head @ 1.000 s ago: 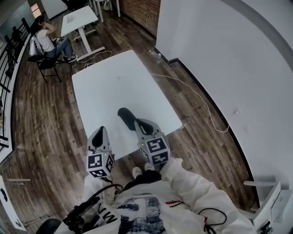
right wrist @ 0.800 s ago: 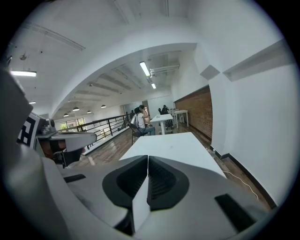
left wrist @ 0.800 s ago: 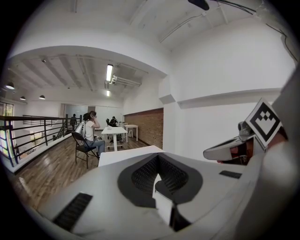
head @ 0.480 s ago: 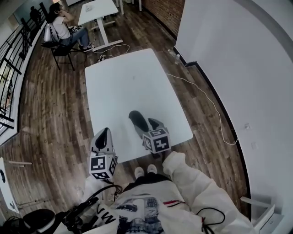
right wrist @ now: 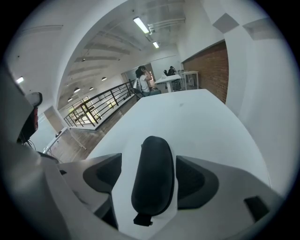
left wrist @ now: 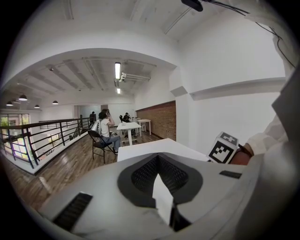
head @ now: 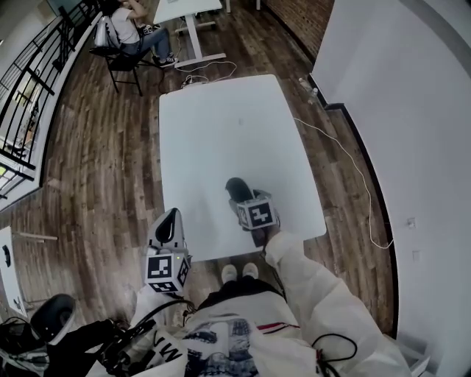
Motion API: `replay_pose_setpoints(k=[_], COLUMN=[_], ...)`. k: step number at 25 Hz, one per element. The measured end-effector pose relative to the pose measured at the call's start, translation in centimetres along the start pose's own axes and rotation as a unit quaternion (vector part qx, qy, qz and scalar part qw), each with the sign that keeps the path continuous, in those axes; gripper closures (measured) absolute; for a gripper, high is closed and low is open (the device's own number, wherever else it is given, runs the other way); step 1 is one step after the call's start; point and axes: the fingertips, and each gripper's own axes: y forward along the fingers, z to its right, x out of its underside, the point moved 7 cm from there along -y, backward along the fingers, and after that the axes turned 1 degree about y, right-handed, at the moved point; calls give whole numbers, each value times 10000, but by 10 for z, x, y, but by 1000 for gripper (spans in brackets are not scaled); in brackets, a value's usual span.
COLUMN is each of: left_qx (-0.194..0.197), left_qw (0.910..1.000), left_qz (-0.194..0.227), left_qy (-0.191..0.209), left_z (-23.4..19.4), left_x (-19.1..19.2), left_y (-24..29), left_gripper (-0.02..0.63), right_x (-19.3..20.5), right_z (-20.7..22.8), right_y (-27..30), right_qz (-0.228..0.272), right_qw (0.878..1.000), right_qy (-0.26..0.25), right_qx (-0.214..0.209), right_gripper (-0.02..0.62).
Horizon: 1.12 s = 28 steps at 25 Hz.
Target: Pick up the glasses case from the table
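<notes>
glasses case (head: 237, 189): dark, oblong, lying flat on the white tabletop (head: 221, 125). It is near the edge closest to the person and right of the midline in the head view.
right hand-held gripper (right wrist: 150, 158): tilted down over the case, jaws wide apart and opening. The case sits between them with its long axis along the jaws.
contact: not clamped. A strip of white tabletop shows on each side between the case and the dark pads (right wrist: 190, 176).
marker cube (head: 257, 214): the right gripper's, just on the person's side of the case. It covers the case's near end in the head view.
left hand-held gripper (left wrist: 158, 157): jaws together at the tips, nothing between them. It is at the near-left corner of the tabletop, well apart from the case, and points along the tabletop's length.
left gripper view: shows the far part of the tabletop, with the right gripper's marker cube at the right edge.
sleeve (head: 316, 294): white, on the person's right arm, running up to the right gripper.
background: seated person (head: 131, 26) on a chair (head: 118, 62) by a second table (head: 188, 9), beyond the tabletop's far end.
floor (head: 96, 169): dark wood planks. A cable (head: 346, 158) trails along it to the right of the tabletop.
railing (head: 29, 81): black bars, far left.
</notes>
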Motion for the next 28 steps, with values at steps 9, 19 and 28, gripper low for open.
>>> replay_pose_setpoints(k=[9,19,28], left_qx=[-236,-170,88], left_qw=[9996,9998,9999], left_qz=[-142,-115,122], left_qy=[-74,-65,-32], left_z=[-14,-9,4], left_x=[8,4,-12], left_y=[-9,-4,6], left_gripper=[581,581,581], right_x=[5,6,-50], right_z=[-4,-7,-15], right_y=[41,36,-62], right_qz=[-616,-720,1147], right_qw=[9958,9919,9918], right_qy=[-604,-1005,-539], right_qx=[313,298,169], right_gripper=[225,249,250])
